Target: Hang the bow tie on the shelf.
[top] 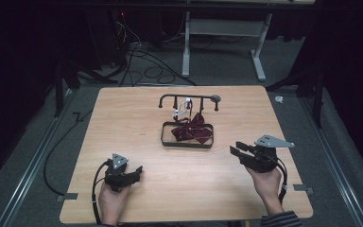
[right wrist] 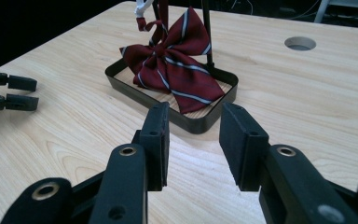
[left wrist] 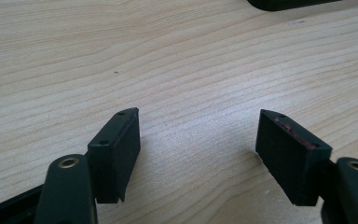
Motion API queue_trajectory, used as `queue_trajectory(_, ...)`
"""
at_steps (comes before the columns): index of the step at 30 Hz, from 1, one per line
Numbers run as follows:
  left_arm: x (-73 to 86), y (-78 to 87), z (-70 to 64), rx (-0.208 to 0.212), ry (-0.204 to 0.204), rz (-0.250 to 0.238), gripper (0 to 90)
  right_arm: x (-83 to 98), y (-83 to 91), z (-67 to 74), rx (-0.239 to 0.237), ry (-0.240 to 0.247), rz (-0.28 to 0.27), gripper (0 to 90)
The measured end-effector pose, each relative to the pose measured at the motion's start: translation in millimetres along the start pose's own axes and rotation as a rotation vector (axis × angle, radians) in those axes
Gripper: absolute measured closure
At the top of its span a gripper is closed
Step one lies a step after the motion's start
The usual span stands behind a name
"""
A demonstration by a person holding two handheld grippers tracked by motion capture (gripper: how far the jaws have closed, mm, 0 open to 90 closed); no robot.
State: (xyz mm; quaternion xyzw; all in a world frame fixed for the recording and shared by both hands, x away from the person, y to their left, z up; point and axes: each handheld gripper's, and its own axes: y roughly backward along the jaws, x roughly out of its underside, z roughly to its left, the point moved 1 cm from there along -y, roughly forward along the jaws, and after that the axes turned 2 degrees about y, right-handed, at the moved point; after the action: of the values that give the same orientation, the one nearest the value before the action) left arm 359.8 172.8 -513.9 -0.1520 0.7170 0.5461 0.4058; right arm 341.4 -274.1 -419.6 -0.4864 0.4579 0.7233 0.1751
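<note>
Rack (right wrist: 205, 28) top cut off — white clip (right wrist: 142, 8) too — upper edge.

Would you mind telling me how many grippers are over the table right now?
2. The left gripper is near the table's front left, jaws open over bare wood. The right gripper is at the front right, jaws apart, pointing toward the tray with the striped bow tie.
</note>
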Motion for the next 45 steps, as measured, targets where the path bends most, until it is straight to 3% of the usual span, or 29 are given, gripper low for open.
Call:
queue_trajectory(25, 0.0, -0.1, -0.3, -0.002, -0.002, 0.001, 31.3, 23.9, -12.3, 0.1, -0.017, -0.05, 0.034, 64.6)
queue_trajectory(45, 0.0, 0.0, -0.3, -0.002, -0.002, 0.001, 31.3, 41.7, -28.5, 3.4, -0.018, -0.061, 0.081, 64.5)
